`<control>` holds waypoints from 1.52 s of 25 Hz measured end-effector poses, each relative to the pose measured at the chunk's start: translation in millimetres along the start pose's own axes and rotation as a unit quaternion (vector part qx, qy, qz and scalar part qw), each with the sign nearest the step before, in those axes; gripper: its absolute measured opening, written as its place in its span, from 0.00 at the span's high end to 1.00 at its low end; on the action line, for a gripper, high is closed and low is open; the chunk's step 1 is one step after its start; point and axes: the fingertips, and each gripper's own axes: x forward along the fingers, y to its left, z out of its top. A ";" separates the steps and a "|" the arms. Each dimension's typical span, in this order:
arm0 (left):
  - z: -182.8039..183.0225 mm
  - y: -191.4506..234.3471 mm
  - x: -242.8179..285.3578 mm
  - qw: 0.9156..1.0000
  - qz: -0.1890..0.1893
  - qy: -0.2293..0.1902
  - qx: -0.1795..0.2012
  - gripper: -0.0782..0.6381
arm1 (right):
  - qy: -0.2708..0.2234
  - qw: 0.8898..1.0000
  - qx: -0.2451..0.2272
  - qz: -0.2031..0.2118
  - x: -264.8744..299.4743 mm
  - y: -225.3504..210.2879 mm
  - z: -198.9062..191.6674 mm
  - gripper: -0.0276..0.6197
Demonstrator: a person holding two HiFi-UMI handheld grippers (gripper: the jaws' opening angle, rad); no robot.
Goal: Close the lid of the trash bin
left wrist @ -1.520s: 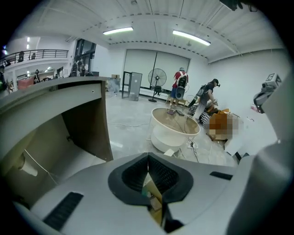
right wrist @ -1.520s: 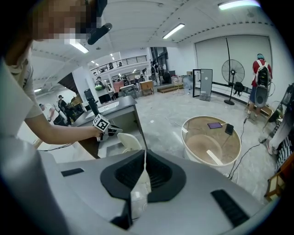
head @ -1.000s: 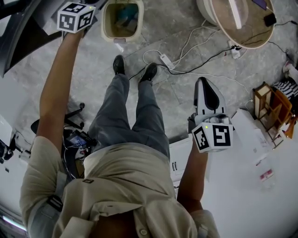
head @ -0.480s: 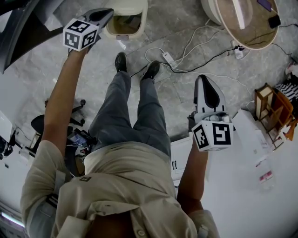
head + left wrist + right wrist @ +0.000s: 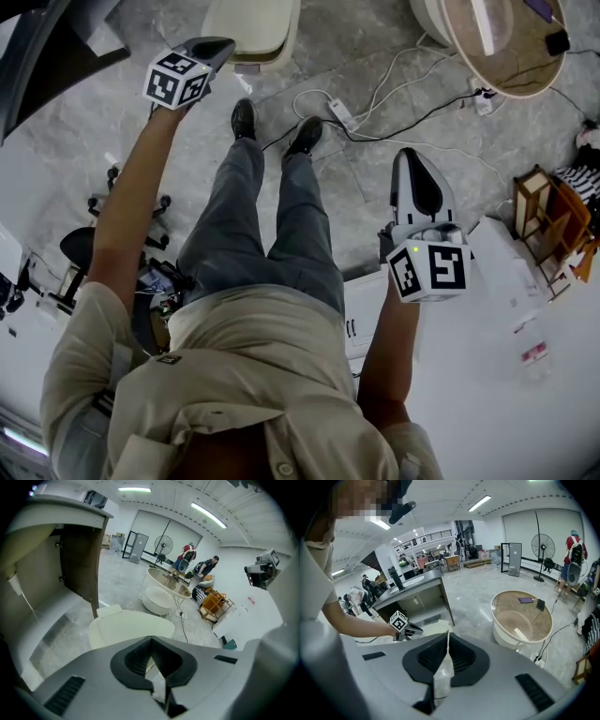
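The cream trash bin (image 5: 253, 28) stands on the floor at the top of the head view, its lid (image 5: 131, 626) lying flat down over it. My left gripper (image 5: 220, 44) hovers just left of the bin's near edge, a little above the lid, with its jaws together and nothing between them. In the left gripper view the gripper (image 5: 151, 641) points over the lid. My right gripper (image 5: 411, 161) is held far back by the person's right side, jaws together and empty. The right gripper view shows the left gripper (image 5: 415, 630) beside the bin (image 5: 437, 627).
A round tub with a wooden top (image 5: 497, 37) stands to the right of the bin. Cables and a power strip (image 5: 342, 117) lie on the floor between them. The person's shoes (image 5: 242, 120) are just before the bin. A desk (image 5: 70, 541) rises at the left, a white table (image 5: 525, 375) at the right.
One second ago the bin stood open with its inside showing; now the lid is down. The left gripper has drawn back toward the person and to the right. The right gripper has held still.
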 end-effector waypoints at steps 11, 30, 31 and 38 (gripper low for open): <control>-54.3 4.7 40.5 0.998 -0.013 0.059 -0.015 0.87 | 0.016 1.000 -0.008 0.002 8.7 1.8 -10.4 0.91; -105.5 24.5 92.0 0.992 -0.008 0.116 -0.039 0.87 | 0.043 0.999 0.002 0.002 27.1 -7.1 -39.5 0.91; -106.1 24.0 94.3 0.992 -0.009 0.117 -0.040 0.87 | 0.044 0.999 0.002 0.001 27.1 -7.9 -40.2 0.91; -113.9 24.3 106.8 0.990 -0.035 0.133 -0.021 0.87 | 0.047 0.999 0.007 0.001 34.7 -9.9 -44.7 0.91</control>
